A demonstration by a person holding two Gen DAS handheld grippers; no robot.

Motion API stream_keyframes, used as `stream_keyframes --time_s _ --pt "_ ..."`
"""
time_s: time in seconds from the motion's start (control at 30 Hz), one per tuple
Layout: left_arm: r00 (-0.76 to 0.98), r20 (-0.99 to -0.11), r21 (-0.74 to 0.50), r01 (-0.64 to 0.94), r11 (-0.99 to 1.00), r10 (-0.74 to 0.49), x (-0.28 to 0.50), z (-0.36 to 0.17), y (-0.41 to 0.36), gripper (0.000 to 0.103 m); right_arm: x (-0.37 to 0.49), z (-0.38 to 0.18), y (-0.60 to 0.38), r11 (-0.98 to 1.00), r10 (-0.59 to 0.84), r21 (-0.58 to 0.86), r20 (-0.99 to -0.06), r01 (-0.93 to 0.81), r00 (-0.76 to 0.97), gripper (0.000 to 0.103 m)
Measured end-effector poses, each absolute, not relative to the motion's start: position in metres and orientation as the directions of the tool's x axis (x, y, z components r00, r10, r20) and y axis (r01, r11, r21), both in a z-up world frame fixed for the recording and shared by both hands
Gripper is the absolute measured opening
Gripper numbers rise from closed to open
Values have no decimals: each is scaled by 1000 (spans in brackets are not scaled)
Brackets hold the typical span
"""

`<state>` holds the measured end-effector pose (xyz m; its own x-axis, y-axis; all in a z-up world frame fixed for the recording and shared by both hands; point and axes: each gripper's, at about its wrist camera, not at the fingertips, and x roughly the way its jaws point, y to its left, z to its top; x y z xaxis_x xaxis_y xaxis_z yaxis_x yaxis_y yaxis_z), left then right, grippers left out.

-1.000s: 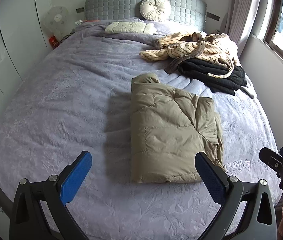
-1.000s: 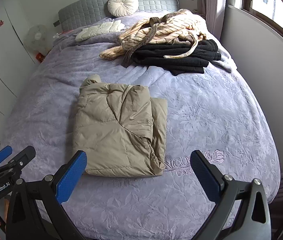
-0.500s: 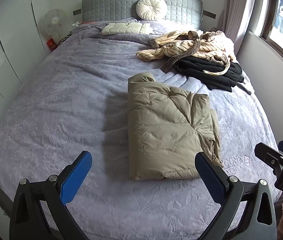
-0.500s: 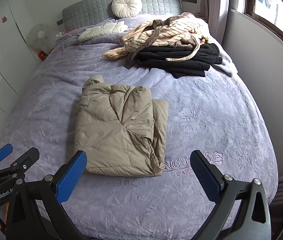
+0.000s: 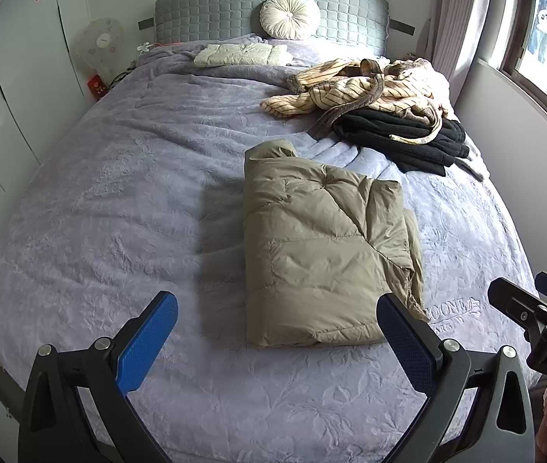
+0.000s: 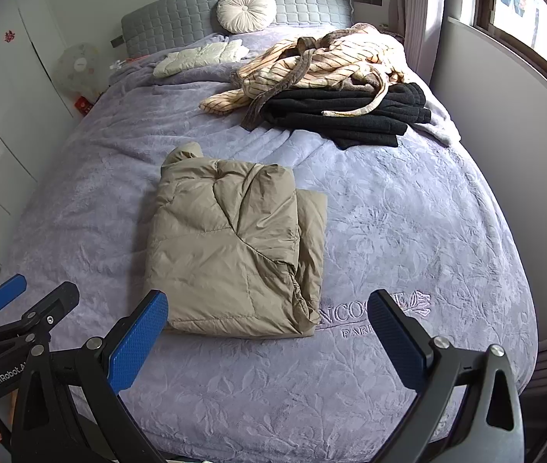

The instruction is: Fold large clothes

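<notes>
A tan padded jacket (image 5: 327,258) is found folded into a compact rectangle on the bed (image 5: 119,200), toward the foot edge and slightly to the window side of centre; an embroidered logo on the cover lies just beside its near right corner. The left gripper (image 5: 277,332) and the right gripper (image 6: 267,328) are both held above the foot edge, jaws spread wide, nothing gripped. The jacket is judged light, soft and springy, its shell smooth and probably slippery; the layers may be expected to puff open if released. A hold is best taken on the thick folded edge at the near corners, pinching all layers together. A striped garment (image 6: 312,65) over black clothes (image 6: 350,115) is noted unfolded near the headboard corner on the window side.
</notes>
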<state>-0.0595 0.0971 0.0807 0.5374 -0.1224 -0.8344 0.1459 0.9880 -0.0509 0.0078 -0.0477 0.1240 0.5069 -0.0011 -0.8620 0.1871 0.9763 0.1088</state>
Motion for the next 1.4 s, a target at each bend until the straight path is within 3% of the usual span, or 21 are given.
stream_keyframes --time_s 1.4 --pt "528 -841 -54 137 989 -119 -65 75 107 103 6 124 -44 977 0 108 -863 185 506 103"
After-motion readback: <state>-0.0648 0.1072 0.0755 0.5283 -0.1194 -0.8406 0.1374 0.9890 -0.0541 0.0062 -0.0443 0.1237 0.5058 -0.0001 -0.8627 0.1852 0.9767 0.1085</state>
